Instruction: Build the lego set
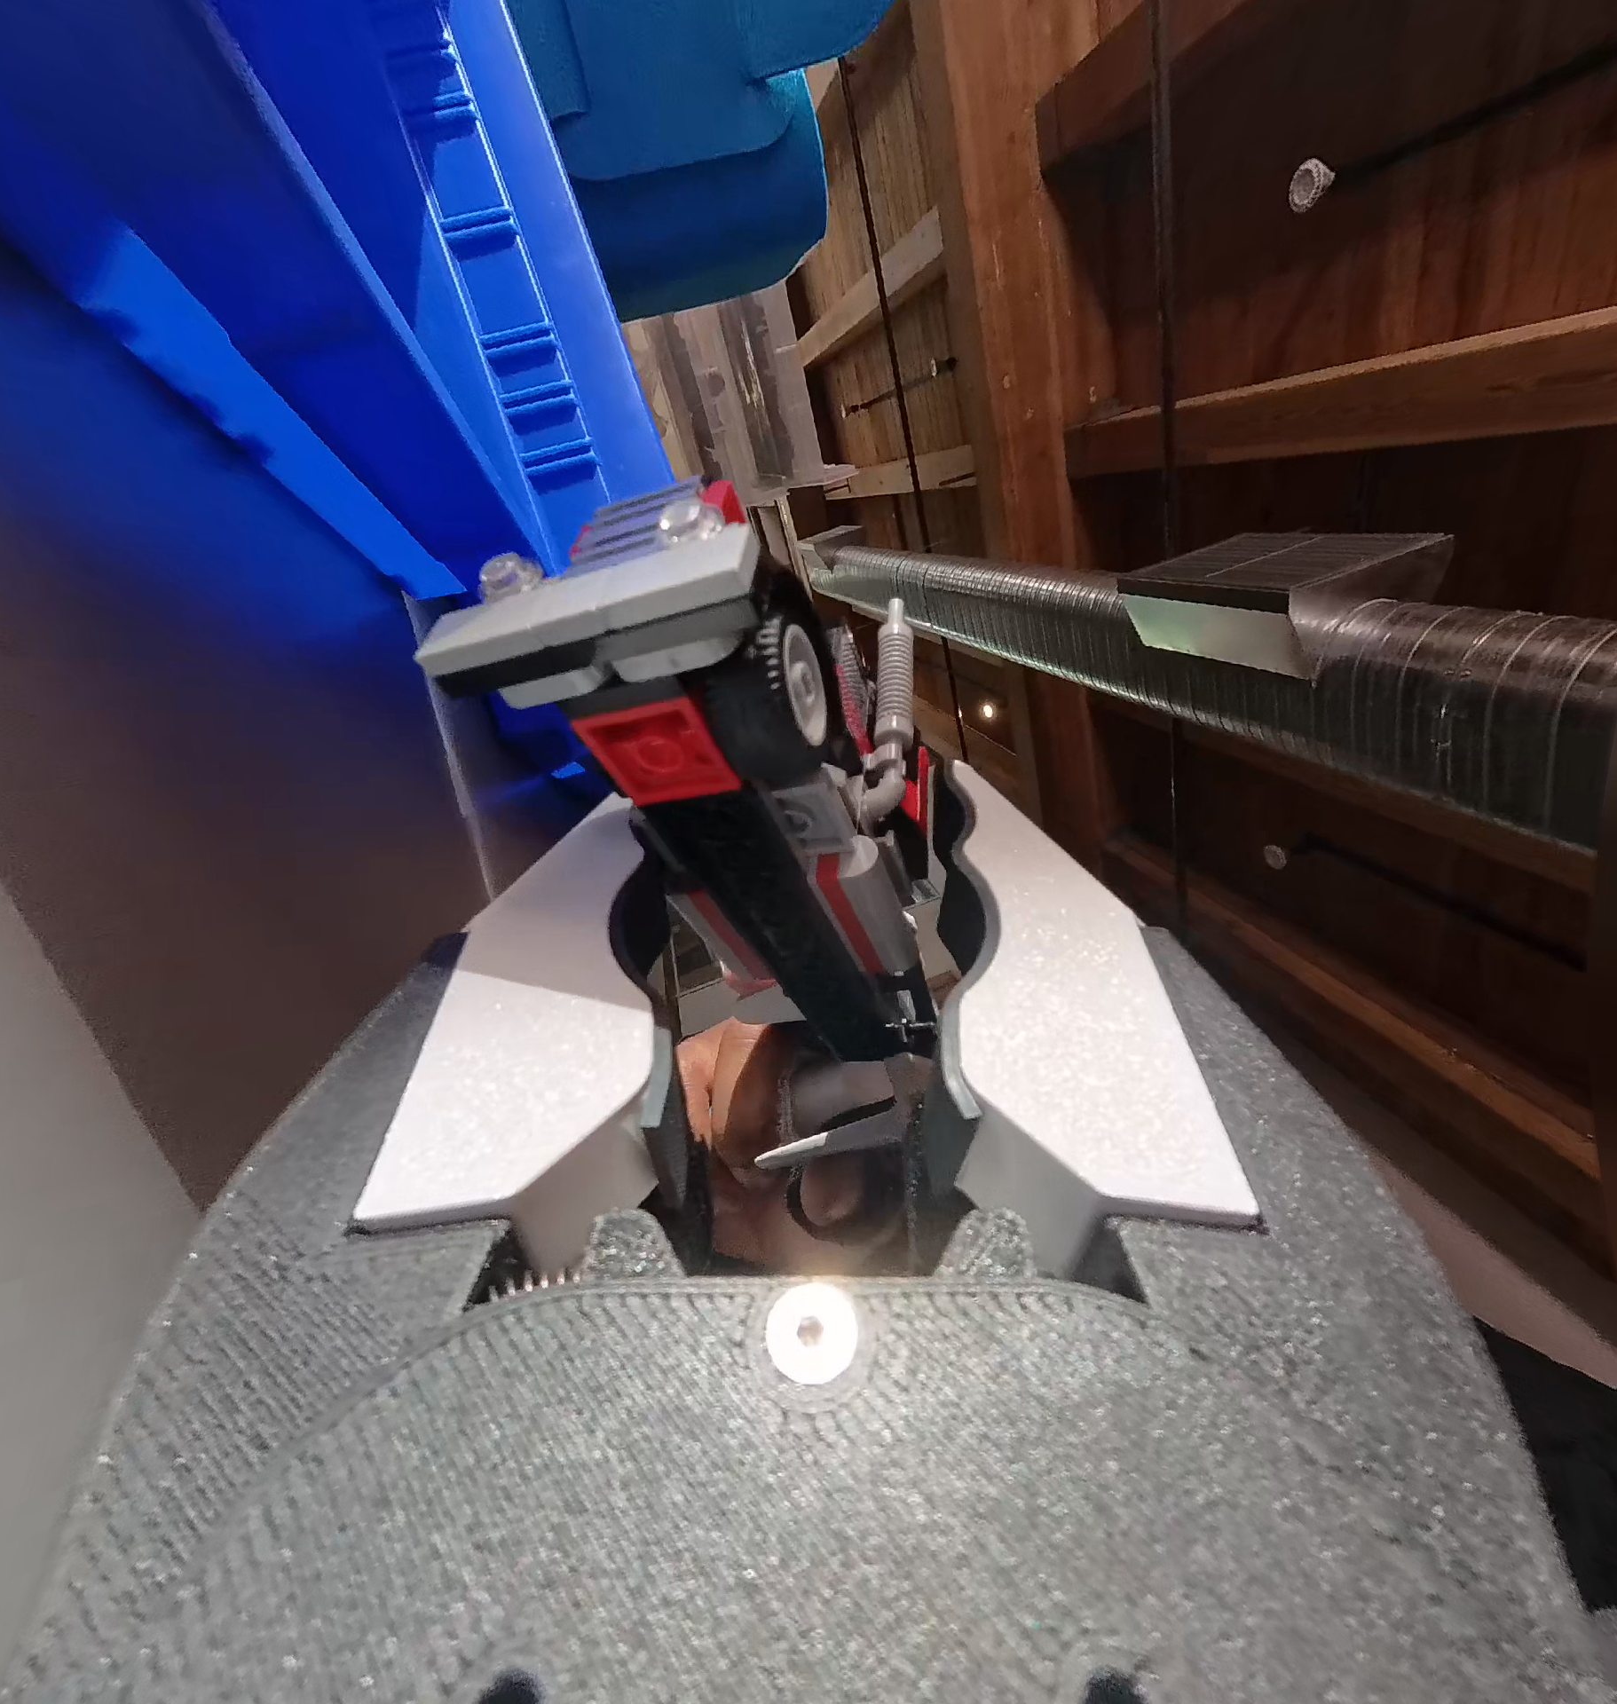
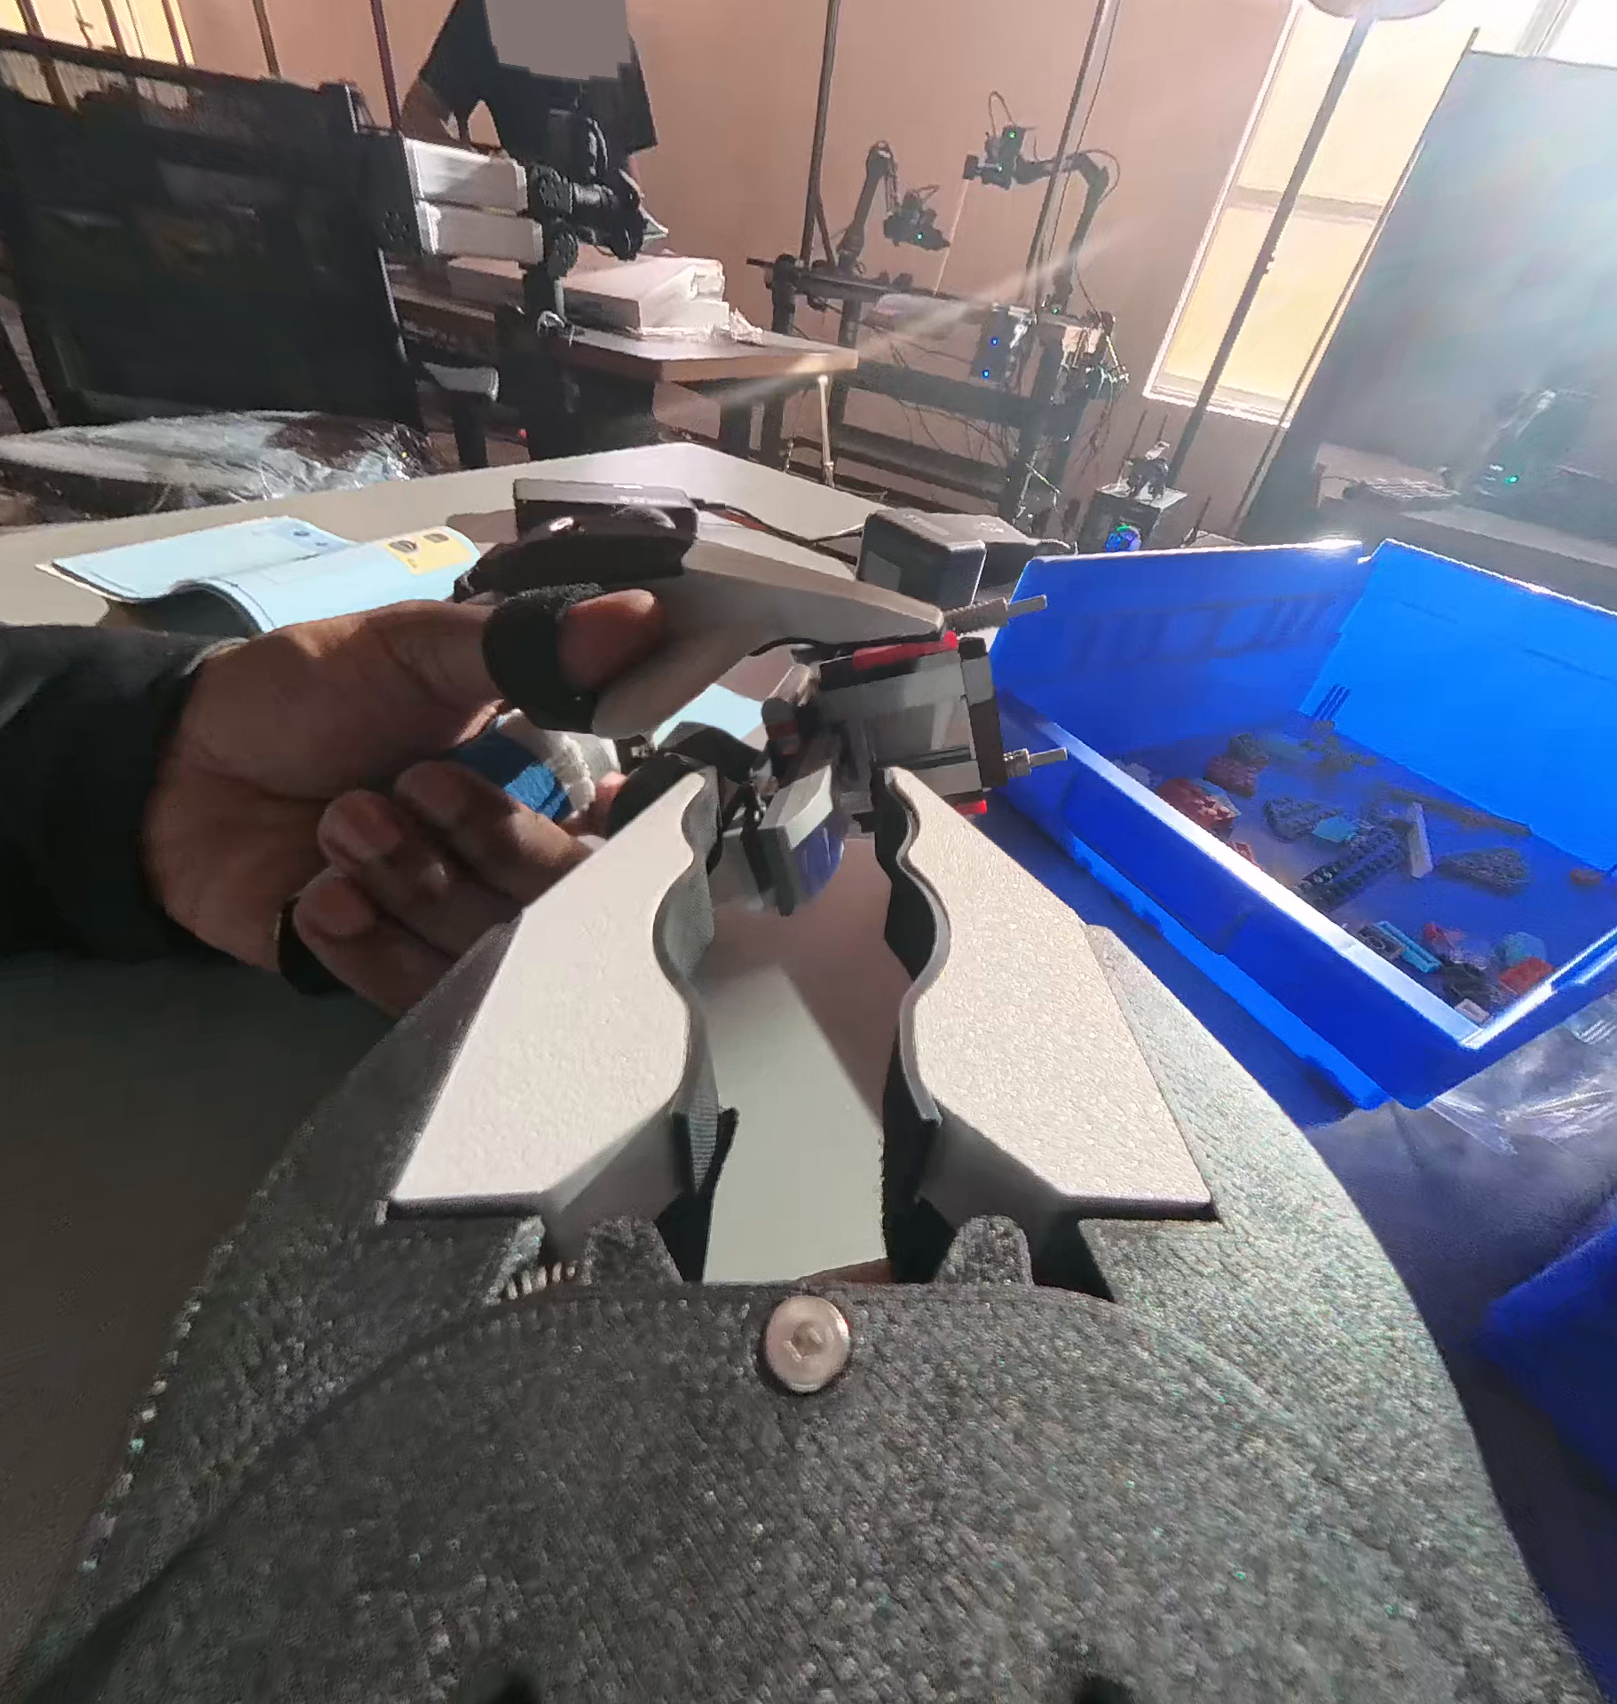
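Note:
In the left wrist view my left gripper [image 1: 796, 802] is shut on a black, red and grey lego car [image 1: 657, 664], which sticks out past the fingertips with a wheel [image 1: 800, 668] showing. In the right wrist view a hand [image 2: 325, 765] holds that gripper, its upper finger [image 2: 768, 590] lying over the car [image 2: 906, 710]. My right gripper [image 2: 796, 793] is open. Its fingertips sit just below the car, on either side of a blurred grey part [image 2: 786, 839]. I cannot tell whether they touch it.
A blue bin [image 2: 1478, 664] with several loose lego pieces [image 2: 1358, 857] stands on the right, and it fills the left of the left wrist view [image 1: 233, 323]. An instruction booklet [image 2: 261, 562] lies at the table's far left. A second blue bin [image 2: 1598, 1365] sits at the right edge.

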`<state>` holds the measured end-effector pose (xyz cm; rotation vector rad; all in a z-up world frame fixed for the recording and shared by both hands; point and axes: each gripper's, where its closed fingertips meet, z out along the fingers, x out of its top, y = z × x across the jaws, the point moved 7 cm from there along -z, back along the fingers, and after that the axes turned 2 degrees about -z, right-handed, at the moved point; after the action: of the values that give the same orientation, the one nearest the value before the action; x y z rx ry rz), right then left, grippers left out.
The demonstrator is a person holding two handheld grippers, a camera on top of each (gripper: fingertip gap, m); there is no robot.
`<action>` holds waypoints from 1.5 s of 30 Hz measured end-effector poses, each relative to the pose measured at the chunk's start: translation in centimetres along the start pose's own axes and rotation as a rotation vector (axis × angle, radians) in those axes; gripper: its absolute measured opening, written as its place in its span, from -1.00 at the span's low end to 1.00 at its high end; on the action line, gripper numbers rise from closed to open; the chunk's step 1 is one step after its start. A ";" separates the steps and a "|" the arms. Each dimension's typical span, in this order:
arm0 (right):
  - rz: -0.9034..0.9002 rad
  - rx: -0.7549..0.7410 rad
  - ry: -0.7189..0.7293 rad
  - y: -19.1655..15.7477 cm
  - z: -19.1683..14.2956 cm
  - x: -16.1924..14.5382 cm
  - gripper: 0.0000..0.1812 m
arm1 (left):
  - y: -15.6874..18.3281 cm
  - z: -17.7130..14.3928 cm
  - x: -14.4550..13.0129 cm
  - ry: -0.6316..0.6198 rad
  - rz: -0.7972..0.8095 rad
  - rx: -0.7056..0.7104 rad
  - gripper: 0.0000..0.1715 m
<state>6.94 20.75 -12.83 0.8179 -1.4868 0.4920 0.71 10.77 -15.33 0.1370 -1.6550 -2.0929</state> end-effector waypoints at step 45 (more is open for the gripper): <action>-0.382 -0.147 0.164 -1.1 1.0 2.1 -0.64 | 1.8 0.6 -0.8 -0.039 -0.110 -0.209 -0.26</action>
<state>7.20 18.94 -11.02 0.8968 -1.1654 0.1568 1.80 11.31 -13.63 0.1230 -1.4690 -2.3499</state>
